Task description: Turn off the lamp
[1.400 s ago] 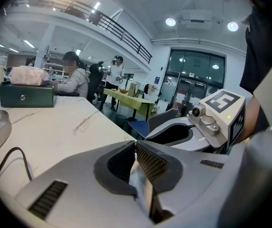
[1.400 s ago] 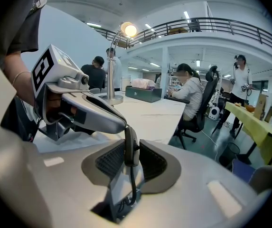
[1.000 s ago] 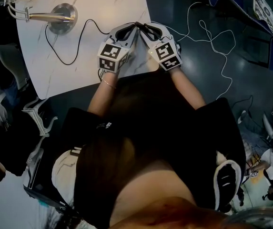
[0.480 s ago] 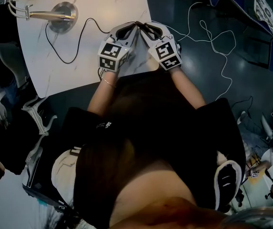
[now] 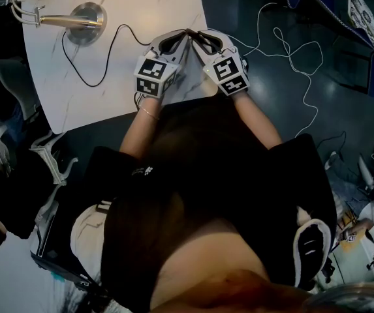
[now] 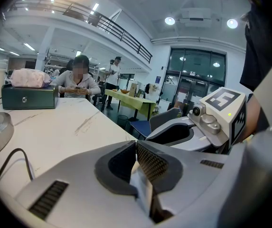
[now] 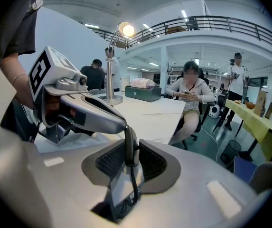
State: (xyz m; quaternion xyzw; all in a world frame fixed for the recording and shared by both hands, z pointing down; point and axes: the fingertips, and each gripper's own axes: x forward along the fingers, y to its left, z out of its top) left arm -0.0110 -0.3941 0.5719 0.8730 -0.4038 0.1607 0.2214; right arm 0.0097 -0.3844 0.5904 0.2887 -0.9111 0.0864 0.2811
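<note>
Starting at the far left of the table (image 5: 141, 8), there's the lamp (image 5: 85, 23), its round metal base planted on the marble top. Its head is glowing bright, so the job is not done yet. From that base the black cord (image 5: 94, 87) loops toward the near side, then runs right to the two grippers, which sit tip to tip by the near right edge of the table.

The left gripper (image 5: 179, 39) comes first: its fingers are pressed together, and its own view shows nothing between them.

Just to its right is the right gripper (image 5: 198, 39), and here's the action. Its fingers pinch a slim black piece on the cord, the switch (image 7: 128, 139) by the look of it, with the wire trailing down out of the pads.

So the reach and the grab look finished. What's left, I'd judge, is the click itself, and the bulb going dark will be the proof.

As for writing, no brand or label is readable anywhere. The only print is the black-and-white square patterns on the grippers' cubes (image 5: 155, 77).
</note>
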